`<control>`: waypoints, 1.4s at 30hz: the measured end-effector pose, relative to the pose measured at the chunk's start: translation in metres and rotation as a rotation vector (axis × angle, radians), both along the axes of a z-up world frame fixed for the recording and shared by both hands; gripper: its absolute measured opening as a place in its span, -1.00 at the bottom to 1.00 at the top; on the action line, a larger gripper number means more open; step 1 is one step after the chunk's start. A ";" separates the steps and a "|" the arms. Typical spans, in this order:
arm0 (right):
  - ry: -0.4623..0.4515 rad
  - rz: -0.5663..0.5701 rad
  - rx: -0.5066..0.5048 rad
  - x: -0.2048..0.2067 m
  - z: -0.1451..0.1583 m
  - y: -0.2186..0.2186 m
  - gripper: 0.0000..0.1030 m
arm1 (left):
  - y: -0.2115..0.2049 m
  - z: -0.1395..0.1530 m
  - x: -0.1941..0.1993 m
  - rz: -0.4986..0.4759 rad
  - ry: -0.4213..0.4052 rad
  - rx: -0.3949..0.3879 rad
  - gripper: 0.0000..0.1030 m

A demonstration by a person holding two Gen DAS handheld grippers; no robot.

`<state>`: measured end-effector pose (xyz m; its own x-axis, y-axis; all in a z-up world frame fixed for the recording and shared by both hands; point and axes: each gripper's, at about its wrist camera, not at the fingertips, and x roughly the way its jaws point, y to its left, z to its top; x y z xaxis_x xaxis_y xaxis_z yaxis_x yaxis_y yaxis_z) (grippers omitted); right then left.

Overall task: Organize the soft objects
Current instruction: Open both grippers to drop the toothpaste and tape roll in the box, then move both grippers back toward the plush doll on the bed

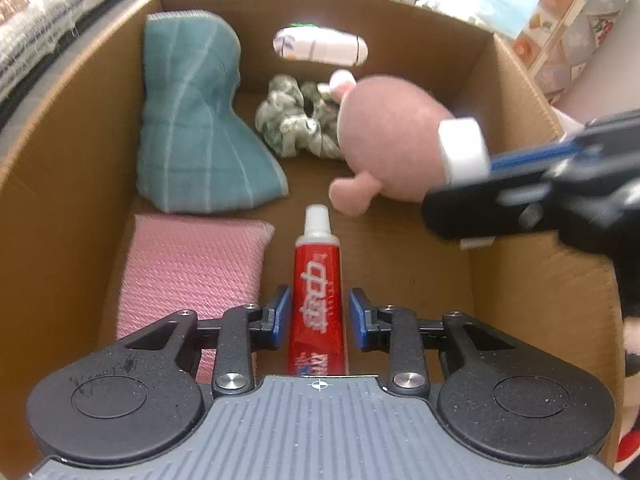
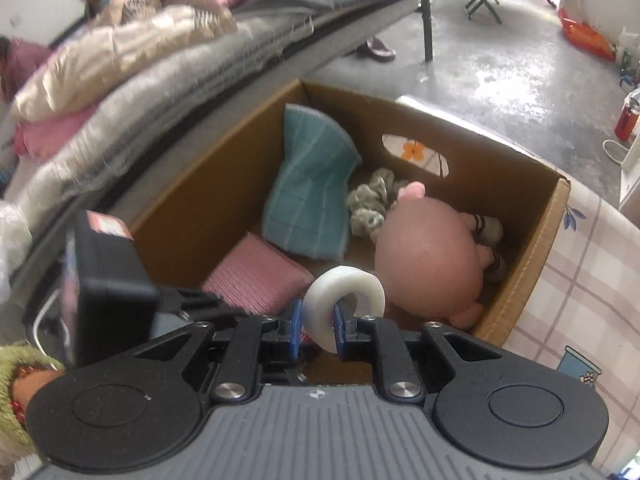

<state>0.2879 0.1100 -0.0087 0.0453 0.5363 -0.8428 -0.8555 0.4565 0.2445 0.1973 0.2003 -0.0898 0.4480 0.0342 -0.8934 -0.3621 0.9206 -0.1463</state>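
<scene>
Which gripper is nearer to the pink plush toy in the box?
Right. The right gripper, shut on a white ring, sits against the pink plush toy. The left gripper straddles the toothpaste tube, farther back.

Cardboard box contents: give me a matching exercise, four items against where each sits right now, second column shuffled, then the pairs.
Items
1. toothpaste tube
2. white ring
3. teal cloth
4. pink pad

Places
A. propped against the cardboard box wall at its far left corner
B. flat on the box floor, near left
C. between the open fingers of the left gripper
D. clamped in the right gripper

Pairs: 1-C, 2-D, 3-A, 4-B
</scene>
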 end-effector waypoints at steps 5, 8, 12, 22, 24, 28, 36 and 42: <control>-0.006 0.016 -0.101 -0.002 -0.011 0.010 -0.64 | -0.001 0.014 -0.012 -0.001 -0.039 0.005 -0.23; 0.012 0.017 -0.151 -0.001 -0.018 0.016 -0.64 | 0.002 0.017 -0.018 0.020 -0.054 0.009 -0.17; 0.021 0.024 -0.232 -0.002 -0.029 0.027 -0.64 | 0.011 0.024 -0.030 0.062 -0.086 0.004 -0.05; 0.004 -0.025 -0.324 0.009 -0.051 0.047 -0.61 | 0.031 0.022 -0.039 0.149 -0.075 -0.036 -0.02; 0.005 -0.033 -0.321 0.009 -0.051 0.047 -0.61 | 0.031 0.024 -0.040 0.150 -0.079 -0.035 -0.01; -0.008 -0.038 -0.305 0.006 -0.044 0.042 -0.61 | 0.029 0.026 -0.041 0.147 -0.090 -0.024 0.01; -0.123 -0.053 -0.195 -0.007 0.004 0.005 -0.58 | 0.020 0.032 -0.043 0.122 -0.115 0.024 0.10; -0.090 -0.105 -0.020 -0.018 0.043 -0.051 -0.58 | 0.008 0.023 -0.023 0.069 -0.047 0.097 0.10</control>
<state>0.2702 0.0591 0.0339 0.1763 0.5079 -0.8432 -0.8211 0.5483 0.1585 0.1741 0.2081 -0.0669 0.4831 0.1515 -0.8623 -0.4196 0.9045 -0.0762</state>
